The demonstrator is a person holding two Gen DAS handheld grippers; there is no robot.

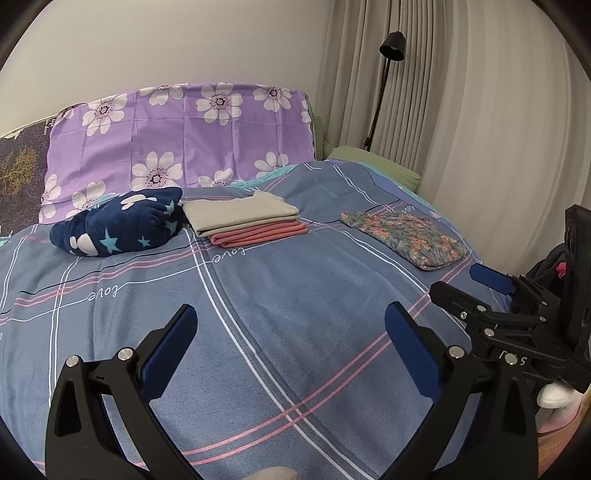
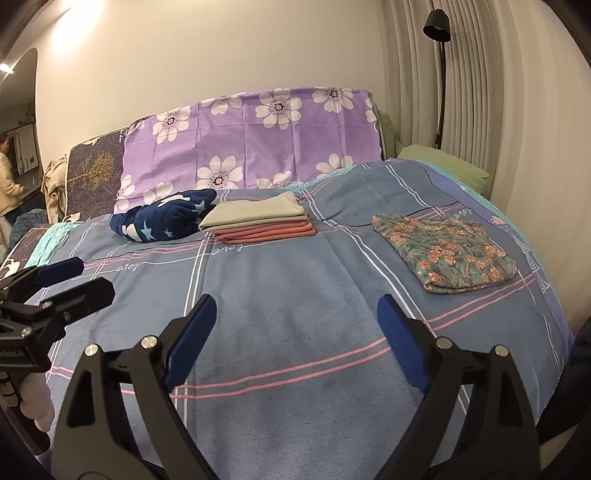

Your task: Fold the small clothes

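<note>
A folded floral garment (image 1: 408, 238) (image 2: 448, 253) lies flat at the right of the bed. A stack of a folded beige garment (image 1: 240, 212) (image 2: 255, 212) on a folded pink one (image 1: 262, 232) (image 2: 267, 229) sits mid-bed near the pillow. A crumpled navy star-print garment (image 1: 118, 225) (image 2: 166, 218) lies left of the stack. My left gripper (image 1: 291, 317) is open and empty above bare bedspread. My right gripper (image 2: 297, 308) is open and empty too. Each shows in the other's view, the right gripper (image 1: 458, 280) at the right edge and the left gripper (image 2: 79, 277) at the left edge.
The blue plaid bedspread (image 1: 295, 332) (image 2: 295, 332) covers the bed. A purple flowered pillow (image 1: 184, 133) (image 2: 258, 136) leans on the wall. A black floor lamp (image 1: 391, 48) (image 2: 437, 26) and grey curtains (image 1: 480, 110) stand at the right. A person (image 2: 5, 177) stands far left.
</note>
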